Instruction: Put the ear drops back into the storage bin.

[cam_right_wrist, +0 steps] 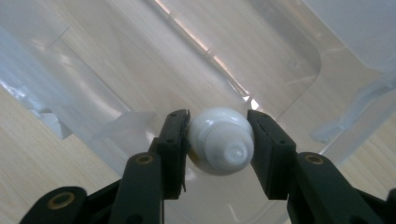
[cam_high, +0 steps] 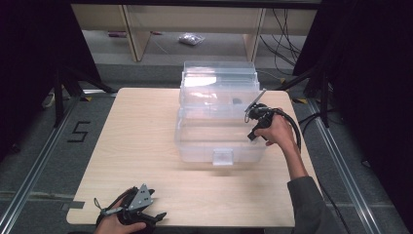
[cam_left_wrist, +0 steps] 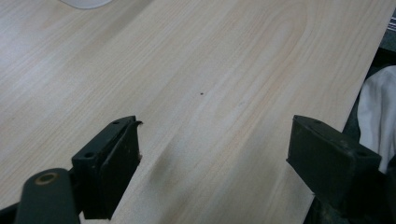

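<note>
While the right gripper (cam_right_wrist: 218, 140) clamps a small white bottle (cam_right_wrist: 220, 141) between its pads, it hangs over the right side of the clear box (cam_high: 195, 144), with the open bin directly below. Seen end-on, the bottle's long axis runs back along the jaws, its cap toward the camera, its base toward the box floor. Lowering looks like the next move. At the near left table (cam_left_wrist: 210, 70) edge, the left gripper (cam_left_wrist: 212, 154) rests open and empty, well apart.
</note>
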`<state>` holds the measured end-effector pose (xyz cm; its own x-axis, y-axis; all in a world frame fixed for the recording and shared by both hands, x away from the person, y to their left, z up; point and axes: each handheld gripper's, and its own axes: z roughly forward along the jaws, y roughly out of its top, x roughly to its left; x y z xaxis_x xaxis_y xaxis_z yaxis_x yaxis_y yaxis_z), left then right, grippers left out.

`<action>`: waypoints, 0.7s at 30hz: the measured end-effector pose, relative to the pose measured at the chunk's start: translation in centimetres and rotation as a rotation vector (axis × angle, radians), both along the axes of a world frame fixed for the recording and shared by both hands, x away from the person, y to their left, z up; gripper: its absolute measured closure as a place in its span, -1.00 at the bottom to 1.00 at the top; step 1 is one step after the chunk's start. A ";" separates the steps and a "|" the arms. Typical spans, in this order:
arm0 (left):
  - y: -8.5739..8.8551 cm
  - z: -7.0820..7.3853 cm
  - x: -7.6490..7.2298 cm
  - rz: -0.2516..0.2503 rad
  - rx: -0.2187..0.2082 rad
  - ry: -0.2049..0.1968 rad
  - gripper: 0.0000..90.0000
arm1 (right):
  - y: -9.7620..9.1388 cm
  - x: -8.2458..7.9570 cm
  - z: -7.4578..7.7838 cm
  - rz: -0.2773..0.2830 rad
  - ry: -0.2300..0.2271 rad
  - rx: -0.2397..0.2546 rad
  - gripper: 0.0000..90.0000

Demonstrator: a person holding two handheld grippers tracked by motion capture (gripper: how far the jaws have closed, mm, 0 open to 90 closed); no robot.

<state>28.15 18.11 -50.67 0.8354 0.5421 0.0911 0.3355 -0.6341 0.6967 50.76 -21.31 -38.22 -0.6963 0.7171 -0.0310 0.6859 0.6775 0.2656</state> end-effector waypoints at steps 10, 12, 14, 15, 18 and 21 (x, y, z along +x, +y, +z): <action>0.0 0.0 0.0 -0.001 0.000 -0.001 -0.64 | 0.5 1.1 -1.5 -0.013 0.039 -0.018 0.34; 0.0 0.0 0.0 -0.001 0.000 0.000 -0.64 | 0.6 1.3 -1.8 -0.023 0.054 -0.028 0.34; 0.0 0.0 0.0 -0.001 -0.001 0.000 -0.64 | 0.5 1.5 -2.1 -0.020 0.050 -0.031 0.34; 0.0 0.0 0.0 -0.002 -0.001 0.001 -0.64 | 0.5 1.6 -2.1 -0.020 0.053 -0.032 0.34; -0.1 0.0 -0.2 0.001 -0.023 0.011 -0.64 | 0.7 1.7 -2.5 -0.042 0.074 -0.038 0.34; 0.0 0.0 0.0 0.001 -0.001 -0.002 -0.64 | 0.8 2.0 -2.9 -0.036 0.078 -0.053 0.34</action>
<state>28.14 18.10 -50.65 0.8348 0.5428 0.0919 0.3349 -0.6332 0.6978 52.79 -20.50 -41.08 -0.6722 0.7402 -0.0161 0.7270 0.6641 0.1745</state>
